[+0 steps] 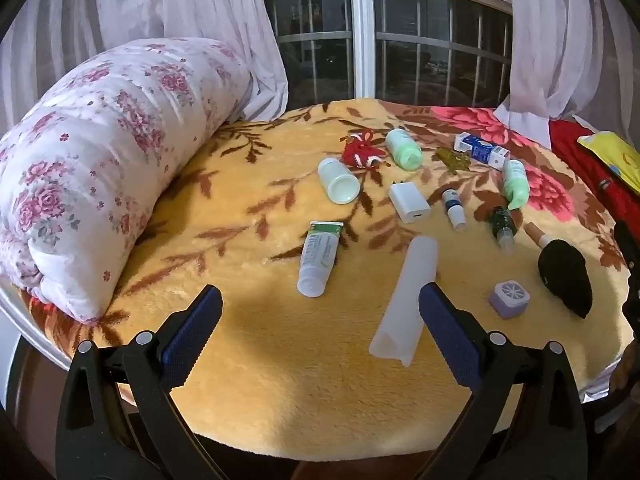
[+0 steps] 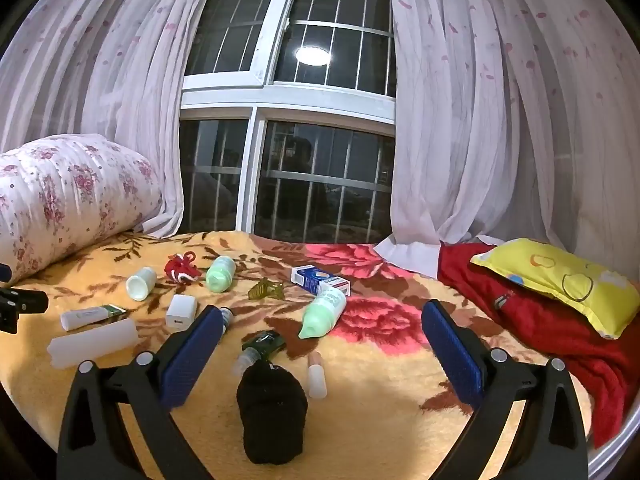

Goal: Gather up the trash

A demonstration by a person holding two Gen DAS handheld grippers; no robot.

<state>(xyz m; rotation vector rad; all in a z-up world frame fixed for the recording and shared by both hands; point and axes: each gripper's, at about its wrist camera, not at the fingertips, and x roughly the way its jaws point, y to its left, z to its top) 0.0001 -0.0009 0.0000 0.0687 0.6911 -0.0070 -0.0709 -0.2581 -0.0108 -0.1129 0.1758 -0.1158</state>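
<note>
Trash lay scattered mid-frame on the blanket (image 1: 260,344): tube (image 1: 318,258), bottles (image 1: 404,149), charger (image 1: 409,202), carton (image 1: 481,150). Left gripper (image 1: 320,332) and right gripper (image 2: 322,344) both hung released and empty at bottom of frame, above a black brush (image 2: 272,412).

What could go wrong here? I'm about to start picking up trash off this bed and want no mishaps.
The white charger lies among the bottles and could be binned by mistake. The round green bottle may roll on the soft blanket when nudged. Both the left gripper and the right gripper are open and empty; the tube could slip.
</note>
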